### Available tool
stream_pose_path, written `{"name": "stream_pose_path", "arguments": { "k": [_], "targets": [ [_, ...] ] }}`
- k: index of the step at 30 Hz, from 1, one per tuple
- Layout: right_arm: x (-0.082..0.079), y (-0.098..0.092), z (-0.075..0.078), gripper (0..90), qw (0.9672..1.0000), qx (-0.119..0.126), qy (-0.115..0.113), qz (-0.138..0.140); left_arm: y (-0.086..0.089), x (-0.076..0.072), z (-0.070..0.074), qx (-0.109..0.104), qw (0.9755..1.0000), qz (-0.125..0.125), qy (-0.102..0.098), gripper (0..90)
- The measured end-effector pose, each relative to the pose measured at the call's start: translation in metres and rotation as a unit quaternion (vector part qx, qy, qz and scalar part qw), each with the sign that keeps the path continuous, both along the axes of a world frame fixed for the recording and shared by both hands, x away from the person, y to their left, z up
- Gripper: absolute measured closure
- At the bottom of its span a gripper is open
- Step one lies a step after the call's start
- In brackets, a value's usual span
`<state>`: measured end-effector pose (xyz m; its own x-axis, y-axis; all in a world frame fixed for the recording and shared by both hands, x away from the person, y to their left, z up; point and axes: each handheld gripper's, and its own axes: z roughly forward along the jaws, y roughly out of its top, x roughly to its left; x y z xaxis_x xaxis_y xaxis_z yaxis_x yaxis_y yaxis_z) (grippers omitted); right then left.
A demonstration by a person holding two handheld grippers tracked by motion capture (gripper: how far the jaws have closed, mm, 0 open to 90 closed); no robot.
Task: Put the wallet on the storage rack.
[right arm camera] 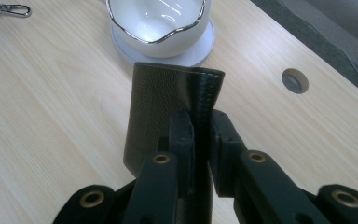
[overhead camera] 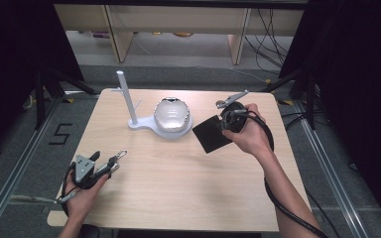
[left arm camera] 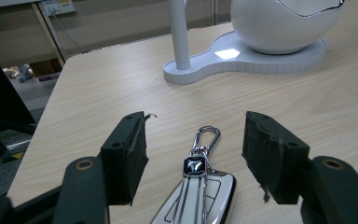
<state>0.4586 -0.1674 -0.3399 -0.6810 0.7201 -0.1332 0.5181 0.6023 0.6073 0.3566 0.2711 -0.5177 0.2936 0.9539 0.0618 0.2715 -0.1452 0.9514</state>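
A silver car key fob (left arm camera: 196, 193) with a carabiner clip (left arm camera: 207, 135) lies flat on the table between the jaws of my left gripper (left arm camera: 193, 156), which stands open around it without touching. In the high view that left gripper (overhead camera: 110, 166) is at the table's front left, the clip (overhead camera: 122, 154) poking out ahead of it. My right gripper (right arm camera: 201, 140) is shut on the folded edge of a black leather wallet (right arm camera: 168, 100). The wallet (overhead camera: 209, 134) hangs tilted just right of the white bowl (overhead camera: 171, 114).
A white stand (overhead camera: 140, 124) carries an upright post (overhead camera: 127, 96) and the silver-rimmed bowl (right arm camera: 156, 18) at the table's back middle. A round cable hole (right arm camera: 294, 80) is in the tabletop. Shelving and cables lie beyond the far edge.
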Motion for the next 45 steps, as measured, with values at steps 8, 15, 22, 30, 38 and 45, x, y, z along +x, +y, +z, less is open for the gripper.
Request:
{"name": "stream_pose_path", "arguments": {
  "k": [8, 15, 22, 30, 38, 45],
  "targets": [
    [0.006, 0.007, 0.007, 82.1, 0.9996, -0.007, -0.023, 0.015, 0.000, 0.000, 0.000, -0.003, 1.0000, -0.003, -0.005, 39.3],
    [0.012, 0.015, 0.014, 82.1, 0.9992, -0.005, -0.030, 0.026, 0.000, 0.000, 0.000, 0.000, 1.0000, -0.002, -0.005, 39.0],
    [0.020, 0.024, 0.023, 82.1, 0.9984, 0.011, -0.045, 0.032, -0.001, 0.000, 0.000, -0.001, 1.0000, -0.003, -0.005, 38.9],
    [0.030, 0.038, 0.025, 82.1, 0.9968, 0.017, -0.061, 0.049, 0.000, 0.000, 0.000, -0.001, 1.0000, -0.003, -0.007, 39.0],
    [0.043, 0.060, 0.031, 82.0, 0.9960, 0.038, -0.055, 0.059, 0.000, -0.001, 0.000, 0.000, 1.0000, -0.001, -0.006, 38.9],
    [0.056, 0.078, 0.033, 82.0, 0.9937, 0.038, -0.068, 0.080, 0.001, -0.001, 0.000, 0.000, 1.0000, -0.002, -0.005, 38.9]
  ]
}}
